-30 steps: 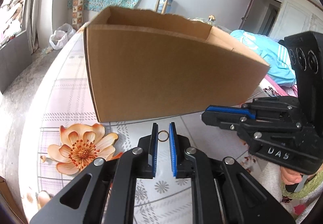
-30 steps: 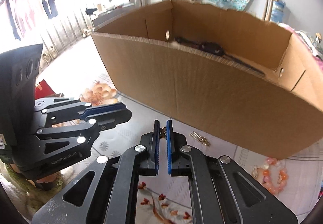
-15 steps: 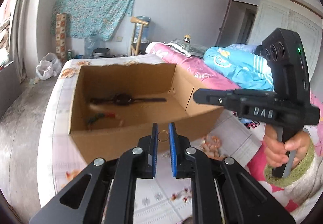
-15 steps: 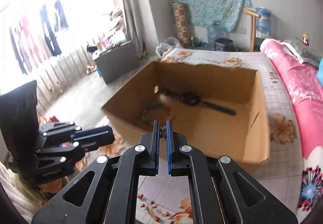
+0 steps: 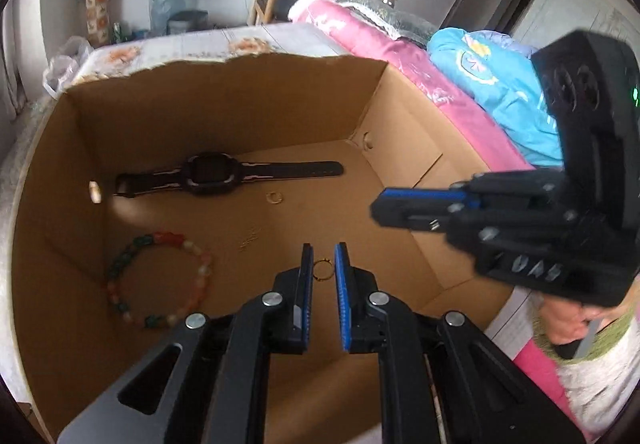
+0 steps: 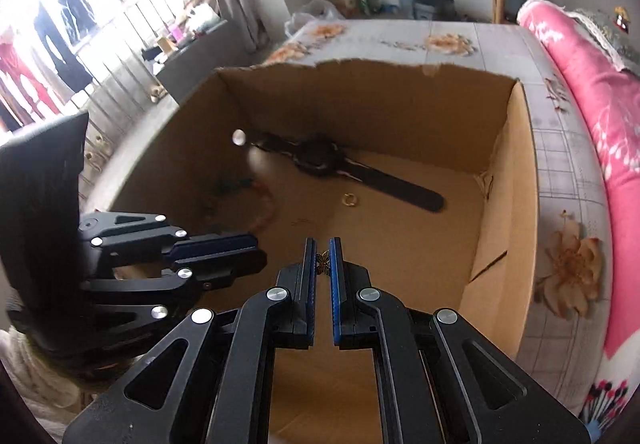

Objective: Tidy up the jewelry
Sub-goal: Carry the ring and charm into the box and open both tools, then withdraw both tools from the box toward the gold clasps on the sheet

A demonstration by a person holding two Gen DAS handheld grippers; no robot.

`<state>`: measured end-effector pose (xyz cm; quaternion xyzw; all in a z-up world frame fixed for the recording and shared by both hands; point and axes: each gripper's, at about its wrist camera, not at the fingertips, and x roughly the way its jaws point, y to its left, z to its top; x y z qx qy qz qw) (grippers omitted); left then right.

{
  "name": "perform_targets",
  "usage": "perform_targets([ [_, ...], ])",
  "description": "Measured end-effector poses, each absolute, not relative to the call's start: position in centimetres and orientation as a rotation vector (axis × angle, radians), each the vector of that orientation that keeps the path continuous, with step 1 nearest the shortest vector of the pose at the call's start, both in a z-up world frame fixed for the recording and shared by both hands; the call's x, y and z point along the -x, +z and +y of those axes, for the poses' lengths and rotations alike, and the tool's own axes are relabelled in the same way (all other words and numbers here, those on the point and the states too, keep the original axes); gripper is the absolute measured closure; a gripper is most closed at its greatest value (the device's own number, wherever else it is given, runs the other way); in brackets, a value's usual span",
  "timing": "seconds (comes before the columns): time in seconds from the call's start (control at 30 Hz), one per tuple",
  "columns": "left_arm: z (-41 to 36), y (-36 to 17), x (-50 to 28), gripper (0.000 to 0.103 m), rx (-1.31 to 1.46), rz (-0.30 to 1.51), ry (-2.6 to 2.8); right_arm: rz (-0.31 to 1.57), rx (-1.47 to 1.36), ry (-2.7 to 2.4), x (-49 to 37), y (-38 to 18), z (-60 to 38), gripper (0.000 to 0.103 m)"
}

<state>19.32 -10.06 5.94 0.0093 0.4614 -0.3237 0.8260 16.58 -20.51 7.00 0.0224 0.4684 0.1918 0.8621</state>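
Observation:
An open cardboard box (image 5: 400, 147) fills both views (image 6: 516, 171). Inside lie a black watch (image 5: 212, 175), a beaded bracelet (image 5: 156, 280), a small gold ring (image 5: 274, 197) and a thin chain (image 5: 249, 238). My left gripper (image 5: 322, 264) is over the box, shut on a small gold ring (image 5: 322, 270). My right gripper (image 6: 322, 258) is beside it over the box, shut on a small butterfly-shaped gold piece (image 6: 322, 260). Each gripper shows in the other's view, the right one (image 5: 440, 207) and the left one (image 6: 216, 248).
The box stands on a flower-print tablecloth (image 6: 568, 256). A pink bedcover (image 6: 592, 83) and a blue cloth (image 5: 500, 83) lie to the right. A window with hanging clothes (image 6: 68, 43) is at the left.
Both grippers have risen from the table in front of the box and moved over its open top, each still holding its small piece. The box's inside has come into view.

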Motion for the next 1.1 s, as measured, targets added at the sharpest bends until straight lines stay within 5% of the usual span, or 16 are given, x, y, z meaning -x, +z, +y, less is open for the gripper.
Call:
perform_targets([
  [0.43,-8.8,7.7,-20.3,0.092,0.066,0.914,-0.682,0.882,-0.114,0.369,-16.5,9.2,-23.5,0.091],
  [0.83,-4.7,11.1,-12.8,0.089,0.032,0.711,-0.688,0.663,-0.189,0.391,-8.3,13.2,-25.1,0.083],
  [1.1,-3.0,7.2,-6.8,0.081,0.012,0.747,-0.709,0.673,-0.273,0.449,-2.5,9.8,-24.3,0.083],
])
